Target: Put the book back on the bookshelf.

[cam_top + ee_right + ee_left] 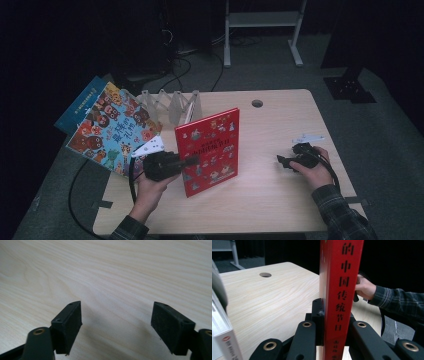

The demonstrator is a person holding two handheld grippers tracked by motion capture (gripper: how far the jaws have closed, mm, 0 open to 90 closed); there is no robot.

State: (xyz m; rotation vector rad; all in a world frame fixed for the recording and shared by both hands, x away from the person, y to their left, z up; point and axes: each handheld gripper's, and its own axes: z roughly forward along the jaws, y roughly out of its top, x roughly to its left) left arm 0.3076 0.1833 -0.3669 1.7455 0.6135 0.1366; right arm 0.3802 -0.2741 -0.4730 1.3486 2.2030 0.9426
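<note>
1. Red book is held upright on the surface, its spine clamped between the left claw jaws.
2. Right claw, spread wide and empty, is kept well to the book's right, low over bare wood.

Three books, one clear rack, two claws.

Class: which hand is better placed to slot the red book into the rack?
Left. Its gripper is shut on the red book, upright near the rack; the right gripper sits open and apart.
</note>
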